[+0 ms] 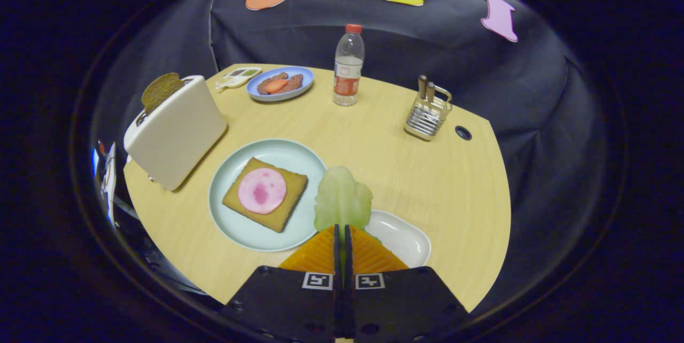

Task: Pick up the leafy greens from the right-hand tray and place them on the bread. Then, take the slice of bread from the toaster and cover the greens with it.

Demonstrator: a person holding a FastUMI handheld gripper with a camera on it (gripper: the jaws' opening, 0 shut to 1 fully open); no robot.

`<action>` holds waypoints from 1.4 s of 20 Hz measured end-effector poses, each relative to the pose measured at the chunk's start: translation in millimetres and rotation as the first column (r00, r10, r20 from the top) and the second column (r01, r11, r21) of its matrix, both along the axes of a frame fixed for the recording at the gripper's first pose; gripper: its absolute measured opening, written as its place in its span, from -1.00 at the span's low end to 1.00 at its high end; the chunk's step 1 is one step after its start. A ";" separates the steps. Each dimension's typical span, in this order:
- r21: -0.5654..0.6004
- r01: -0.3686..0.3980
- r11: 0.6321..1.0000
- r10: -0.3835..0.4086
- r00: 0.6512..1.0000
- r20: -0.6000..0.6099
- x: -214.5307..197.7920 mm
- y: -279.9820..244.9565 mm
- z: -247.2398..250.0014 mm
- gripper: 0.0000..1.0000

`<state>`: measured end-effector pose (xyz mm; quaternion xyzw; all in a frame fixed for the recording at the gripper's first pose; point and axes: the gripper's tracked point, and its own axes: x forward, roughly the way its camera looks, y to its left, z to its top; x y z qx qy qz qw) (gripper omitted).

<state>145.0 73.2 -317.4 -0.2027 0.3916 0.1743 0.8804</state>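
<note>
**A:** What was your gripper (342, 231) doing at that moment?

**B:** You had its two fingers (320, 249) pinched nearly together on the stem end of the leafy greens (342, 201). The leaf stood up just ahead of the fingertips, clamped from both sides.

**A:** And where did the leaf sit against everything else?

**B:** You held it over the gap between two dishes: the white tray (401, 236) on the near right, and the pale round plate (235, 225) to its left. The leaf's left edge overlapped the plate's rim.

**A:** The bread?

**B:** One slice of bread (283, 209) lay flat on that plate with a pink round of ham (262, 191) on top. The second slice (160, 91) stuck up out of the white toaster (176, 129) at the far left.

**A:** Anything else on the table (417, 182)?

**B:** A blue plate (302, 89) of food and a water bottle (348, 68) at the far side, and a wire rack (427, 116) to the far right.
</note>
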 end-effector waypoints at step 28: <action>-0.046 0.013 0.999 -0.011 1.000 0.027 -13.7 140.9 -20.2 0.17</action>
